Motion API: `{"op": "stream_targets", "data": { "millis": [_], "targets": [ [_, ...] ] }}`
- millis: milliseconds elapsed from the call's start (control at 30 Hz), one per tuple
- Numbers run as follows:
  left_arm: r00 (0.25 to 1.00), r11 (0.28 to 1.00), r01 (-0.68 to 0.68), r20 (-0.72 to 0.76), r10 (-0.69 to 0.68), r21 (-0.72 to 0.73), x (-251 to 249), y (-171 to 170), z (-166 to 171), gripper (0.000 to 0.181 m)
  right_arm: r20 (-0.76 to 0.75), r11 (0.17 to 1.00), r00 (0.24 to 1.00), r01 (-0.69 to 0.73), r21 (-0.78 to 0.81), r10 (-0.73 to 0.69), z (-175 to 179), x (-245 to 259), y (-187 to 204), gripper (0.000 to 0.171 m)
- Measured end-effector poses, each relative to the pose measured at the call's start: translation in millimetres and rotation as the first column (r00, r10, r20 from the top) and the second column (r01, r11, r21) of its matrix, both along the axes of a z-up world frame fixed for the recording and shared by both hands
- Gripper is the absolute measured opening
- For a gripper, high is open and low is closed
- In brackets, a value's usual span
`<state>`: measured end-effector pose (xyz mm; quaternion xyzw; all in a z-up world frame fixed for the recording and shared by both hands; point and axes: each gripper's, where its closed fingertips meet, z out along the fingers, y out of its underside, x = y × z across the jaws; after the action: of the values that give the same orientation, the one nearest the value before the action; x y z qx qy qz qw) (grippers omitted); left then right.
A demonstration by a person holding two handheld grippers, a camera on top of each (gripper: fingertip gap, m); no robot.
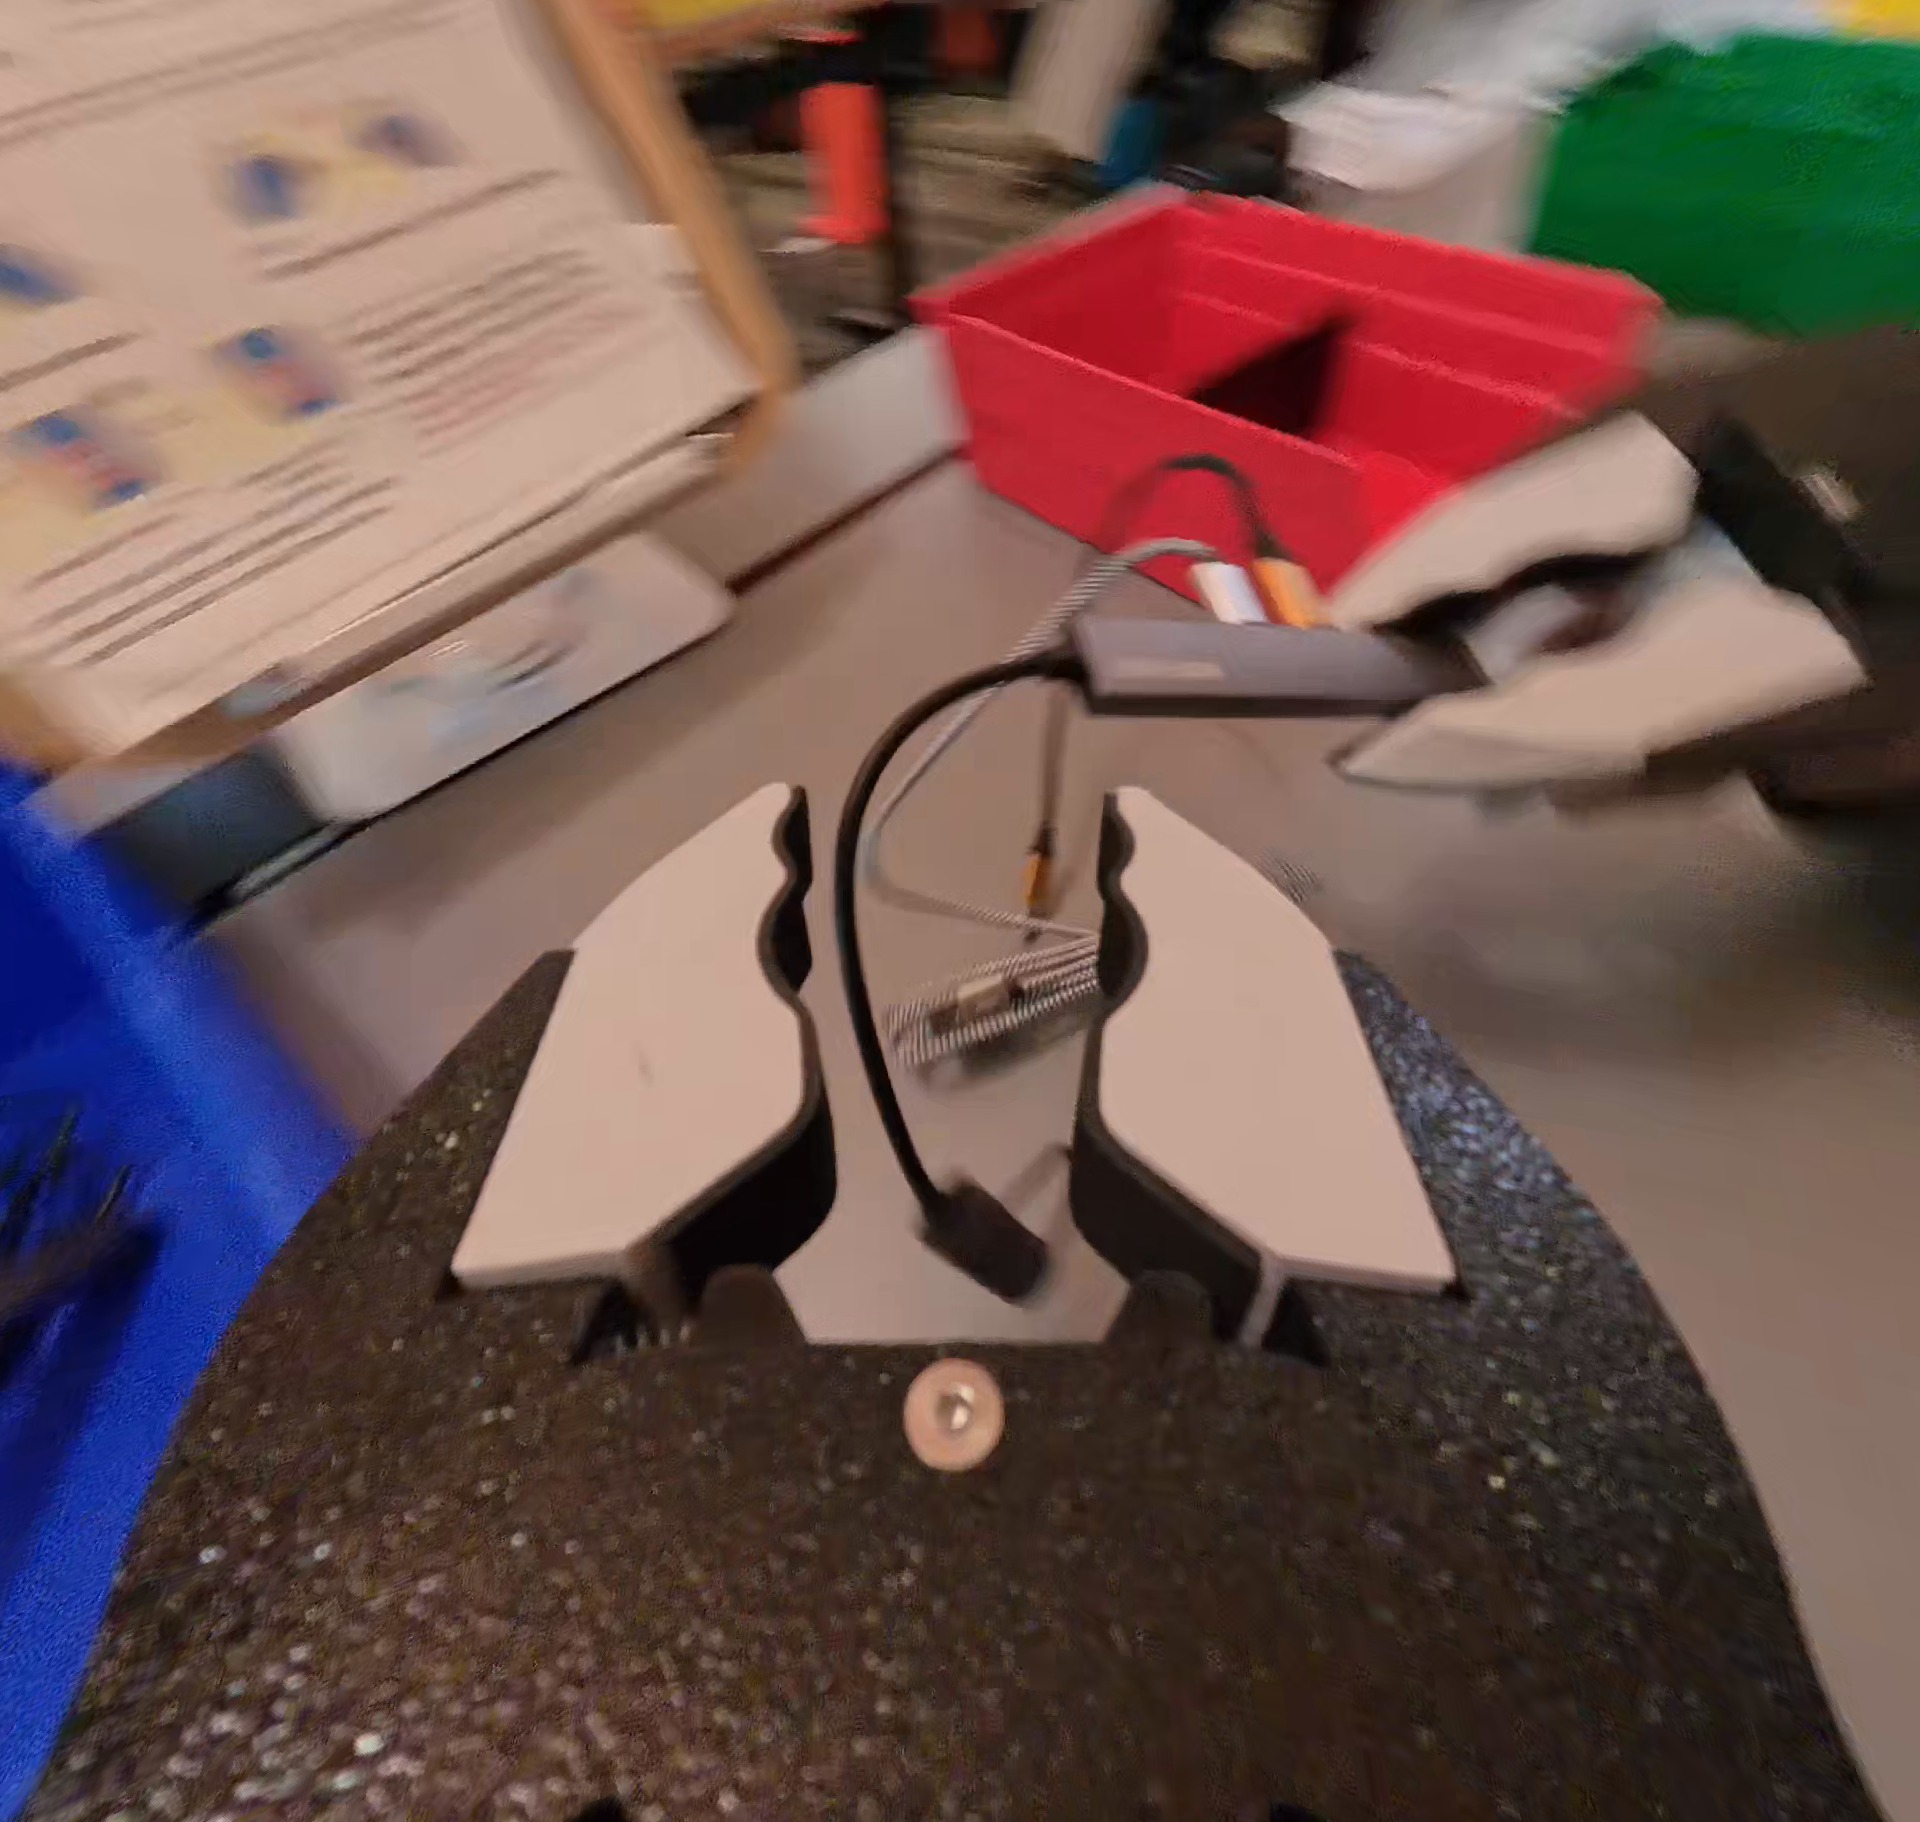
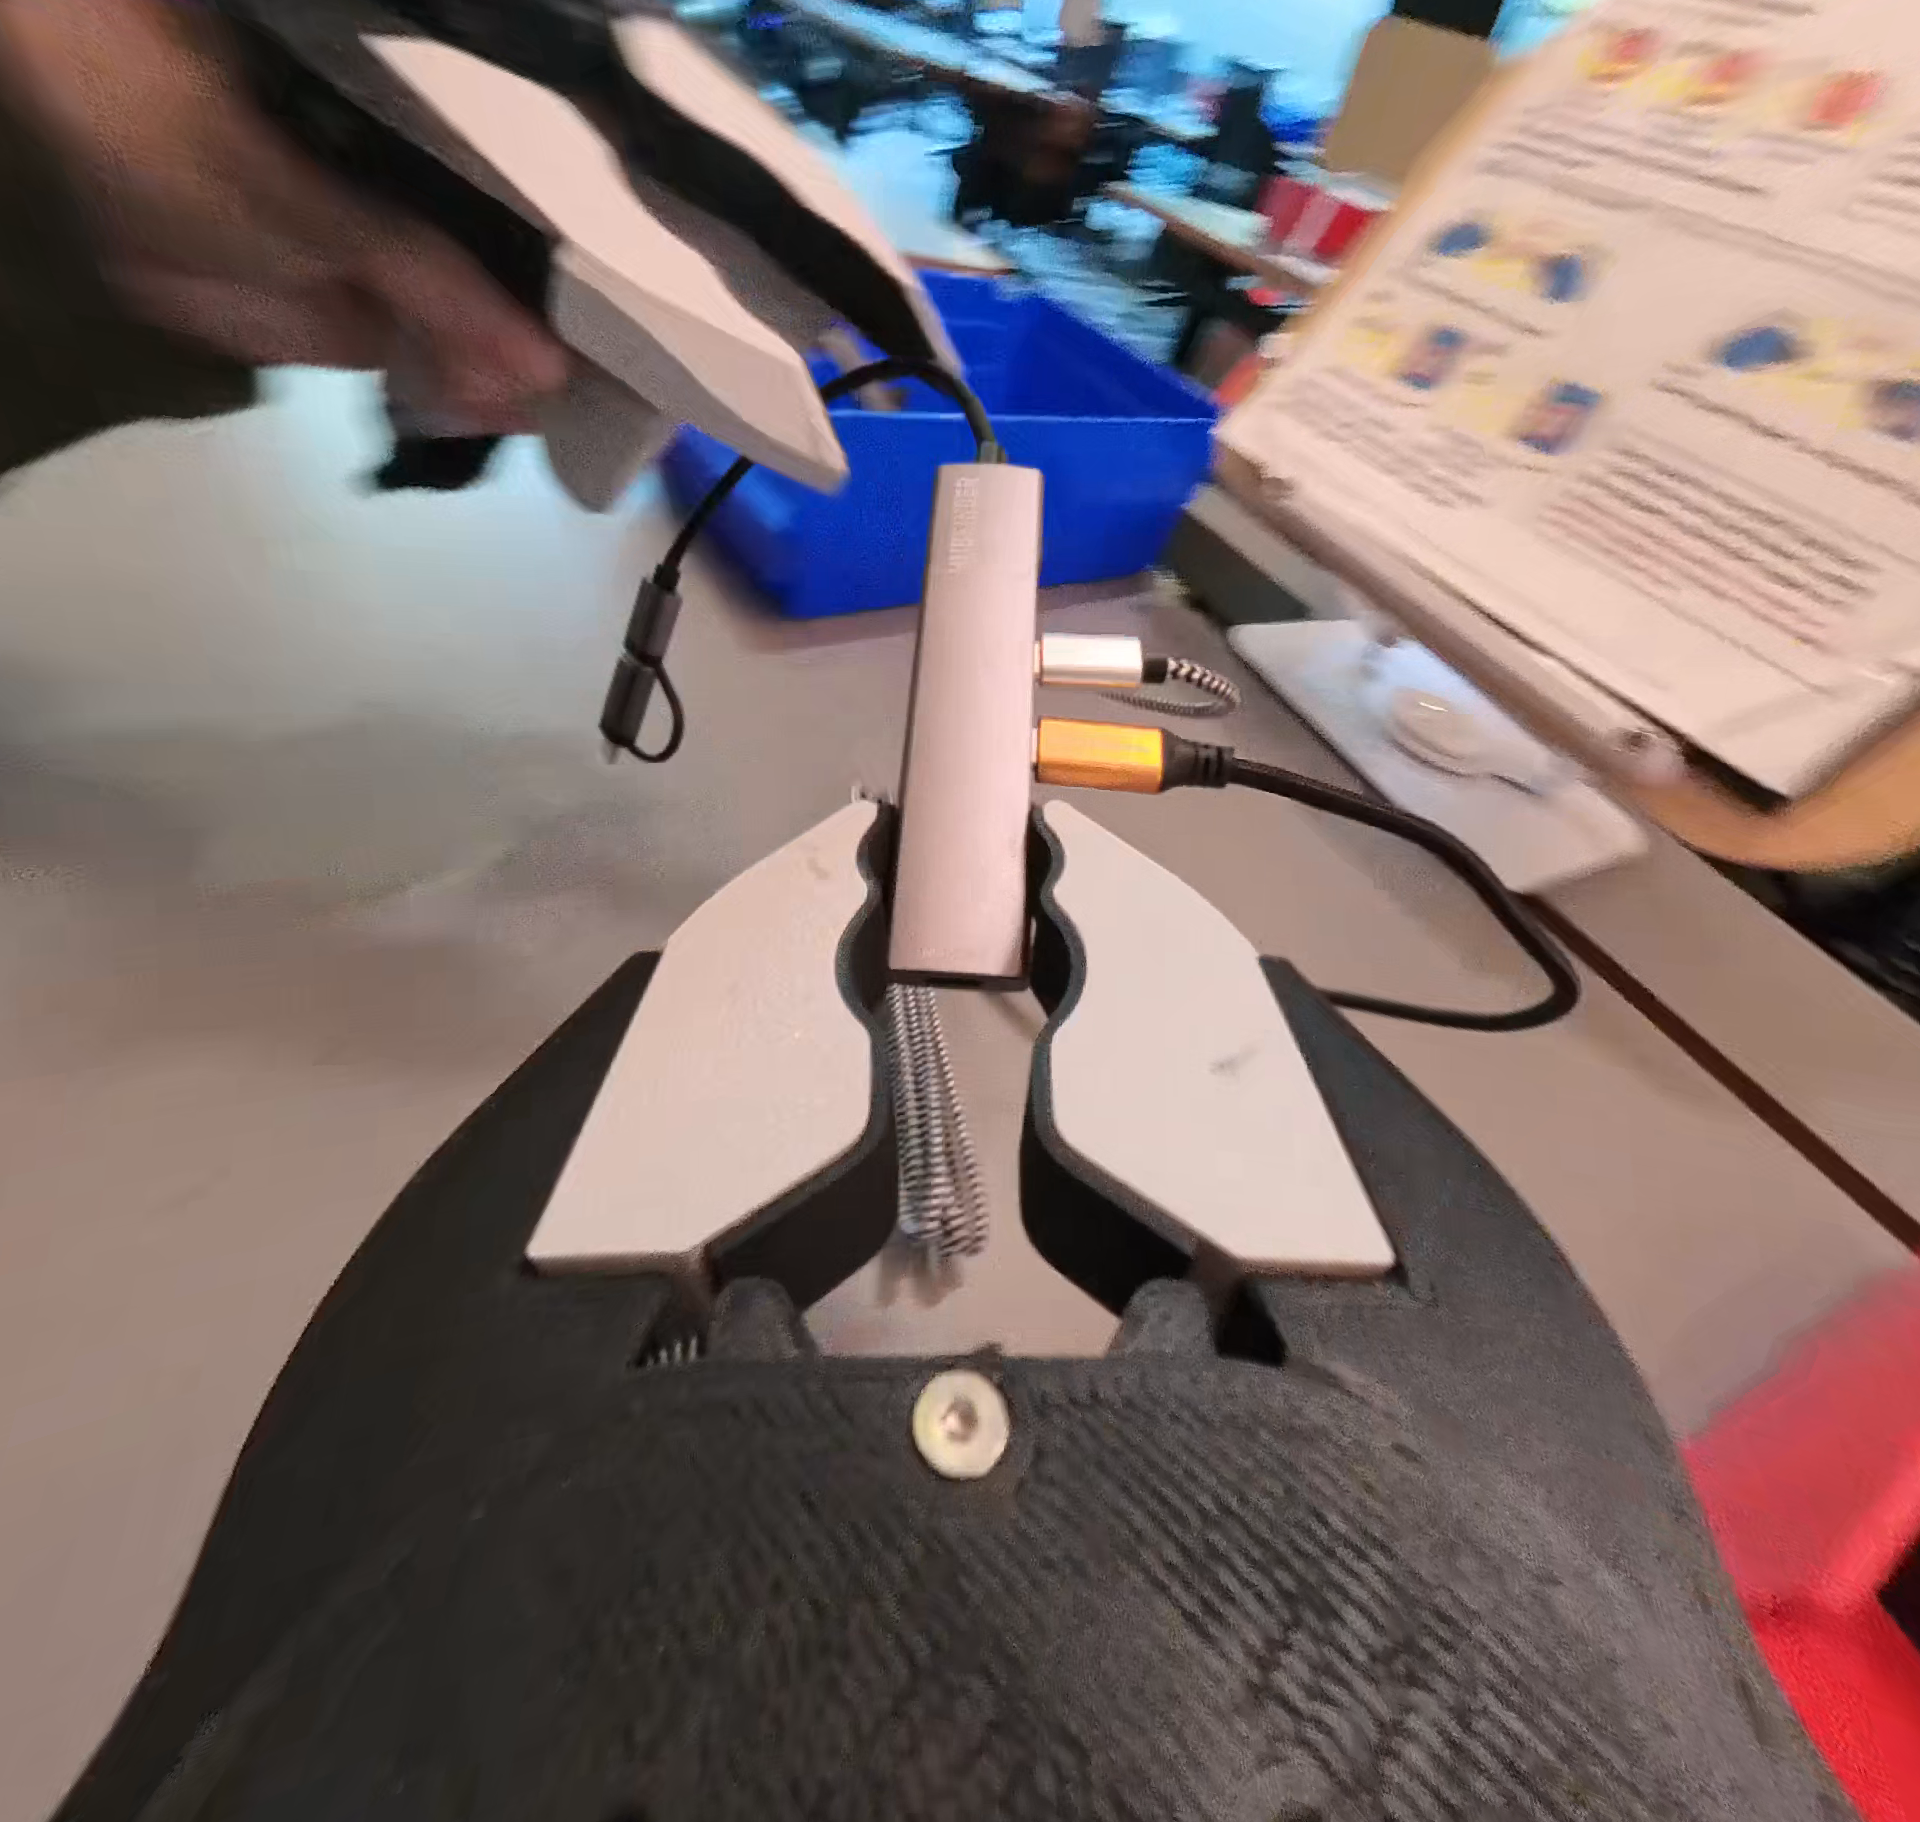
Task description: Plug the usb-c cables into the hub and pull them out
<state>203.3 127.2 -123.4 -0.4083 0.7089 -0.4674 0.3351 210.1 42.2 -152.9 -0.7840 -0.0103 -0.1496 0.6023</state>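
Observation:
My right gripper is shut on the near end of a slim grey hub and holds it above the table. A silver plug and an orange plug sit in the hub's side ports. The hub's black lead hangs down to a black connector. A coiled braided cable lies under the hub. My left gripper is open and empty, a short way from the hub's lead end. It also shows in the right wrist view. The right gripper shows at the right in the left wrist view.
A red bin stands behind the hub, with a green bin beyond it. A blue bin is on the other side. A tilted instruction board stands over a white pad at the table's edge.

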Motion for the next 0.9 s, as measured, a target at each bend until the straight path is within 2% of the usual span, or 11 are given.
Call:
{"op": "stream_targets", "data": {
  "millis": [33, 100, 167, 267, 367, 433, 533, 633, 700, 767, 900],
  "targets": [
    [0.991, 0.989, -0.130, -0.002, 0.130, -0.068, -1, 10, 8, 0.050, 0.005, 0.996, 0.997, 0.080, 0.028, -0.080, 3, 8, -1, 0.024],
    [0.973, 0.937, -0.230, -0.055, 0.223, -0.264, -12, 3, 16, 0.046, 0.031, 0.983, 0.984, 0.176, 0.053, -0.178, 5, 15, -2, 0.024],
    [0.984, 0.869, -0.161, -0.142, 0.106, -0.468, -22, -31, 13, 0.047, 0.087, 0.974, 0.971, 0.220, 0.057, -0.224, 4, 15, 0, 0.024],
    [0.965, 0.699, -0.155, -0.258, -0.044, -0.698, -20, -63, -3, 0.050, 0.130, 0.970, 0.961, 0.236, 0.067, -0.243, 5, 5, 6, 0.023],
    [0.954, 0.509, -0.134, -0.250, -0.165, -0.850, -12, -75, -5, 0.038, 0.136, 0.974, 0.965, 0.216, 0.068, -0.223, 5, -7, 12, 0.023],
    [0.945, 0.456, -0.138, -0.255, -0.204, -0.879, -7, -79, -11, 0.018, 0.134, 0.976, 0.968, 0.207, 0.068, -0.214, 6, -12, 14, 0.023],
    [0.950, 0.401, -0.082, -0.193, -0.247, -0.912, -7, -80, -9, 0.011, 0.138, 0.978, 0.969, 0.196, 0.066, -0.204, 6, -15, 15, 0.024],
    [0.941, 0.418, -0.067, -0.196, -0.275, -0.906, -9, -75, -15, 0.009, 0.094, 0.998, 0.993, 0.068, -0.017, -0.066, -4, -24, 19, 0.030],
    [0.927, 0.468, -0.051, -0.216, -0.307, -0.882, -14, -71, -19, 0.009, 0.099, 0.996, 0.993, -0.058, -0.073, 0.065, -3, -36, 16, 0.035],
    [0.914, 0.528, -0.060, -0.259, -0.313, -0.847, -19, -63, -24, 0.009, 0.182, 0.986, 0.970, -0.147, -0.080, 0.159, 12, -44, 6, 0.036],
    [0.823, 0.548, -0.002, -0.313, -0.474, -0.837, -38, -66, -23, 0.009, 0.371, 0.986, 0.915, -0.133, -0.097, 0.160, 31, -35, -13, 0.044]
  ]
}}
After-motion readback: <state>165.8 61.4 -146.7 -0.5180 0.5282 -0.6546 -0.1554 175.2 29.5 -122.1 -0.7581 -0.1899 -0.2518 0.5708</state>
